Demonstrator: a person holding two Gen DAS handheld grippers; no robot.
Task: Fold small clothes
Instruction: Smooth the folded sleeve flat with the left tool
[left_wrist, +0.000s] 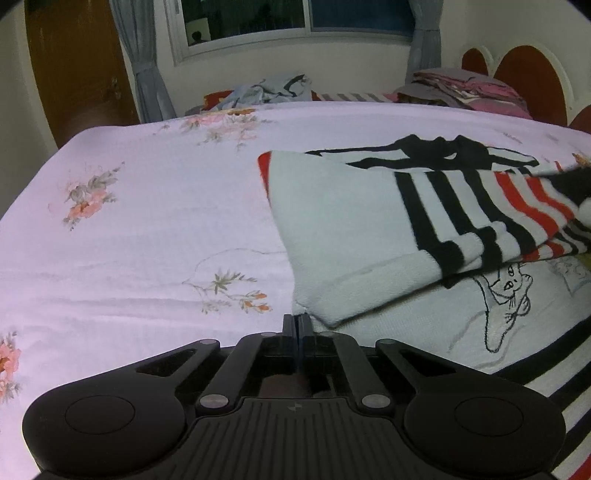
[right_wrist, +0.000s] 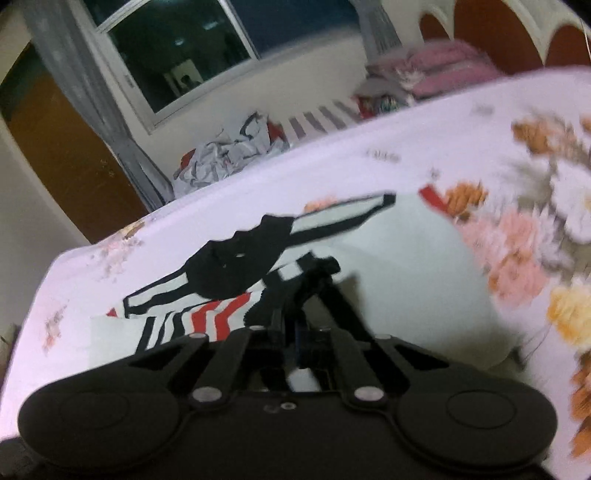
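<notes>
The striped sweater (left_wrist: 424, 229) lies on the floral bedsheet (left_wrist: 147, 206), at 2 o'clock in the left view, one panel doubled over. The fold may slide askew if the cloth drags unevenly. Left gripper (left_wrist: 297, 325) is clenched, empty, at the hem. Right gripper (right_wrist: 295, 295) appears clenched on the fabric, though blurred.
</notes>
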